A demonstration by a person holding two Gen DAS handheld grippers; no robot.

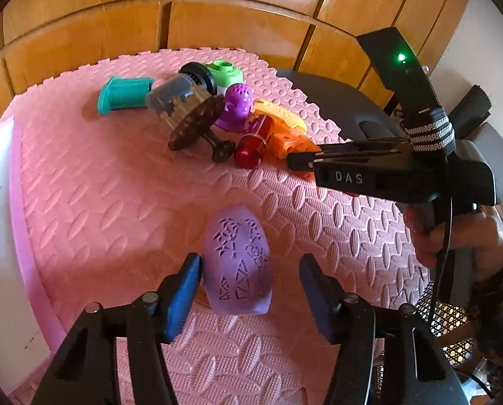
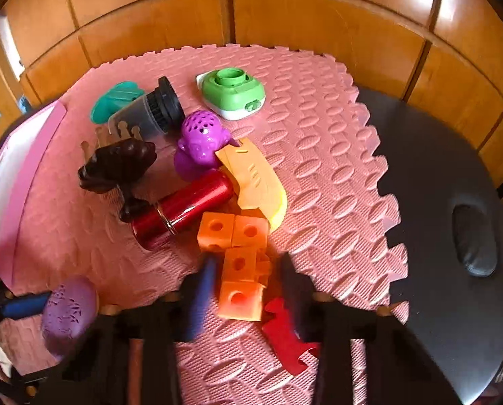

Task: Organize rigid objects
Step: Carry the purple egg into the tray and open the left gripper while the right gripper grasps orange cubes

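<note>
Hovering near-left over the pink interlocking foam mat (image 1: pixel 116 202), the left gripper (image 1: pixel 250 260) has jaws standing apart around a lilac egg-shaped plastic shell with cut-out patterns (image 1: pixel 234 236). The shell lies on the mat; the left blue pad (image 1: pixel 189 273) is just beside it or touching, the right pad is clear of it, so no grip.

Far-left in the pile is a teal ribbed plastic piece (image 1: pixel 124 96). Beside it, to the right, lies a grey translucent cup with a black ribbed cap (image 1: pixel 180 91), tipped on its side. Just nearer is a dark brown disc on a stem (image 1: pixel 194 128), tilted. Far back sits a green-and-white plastic housing (image 1: pixel 224 71). A purple perforated plastic figure (image 1: pixel 237 104) stands right of the disc. A red metallic cylinder (image 1: pixel 251 148) lies on its side near it, next to a yellow-orange curved plastic wedge (image 1: pixel 281 114).

Right of centre, the right gripper (image 2: pixel 248 266), held by a hand (image 1: pixel 454 236), has its jaws closed on an orange block of joined holed cubes (image 2: pixel 239 263), which lies on the mat at the pile's near-right edge. The left finger there is blurred. A red jigsaw-shaped foam piece (image 2: pixel 285 337) lies just beside the block, partly under the right finger. Far right is a dark tabletop (image 2: pixel 437 236).
</note>
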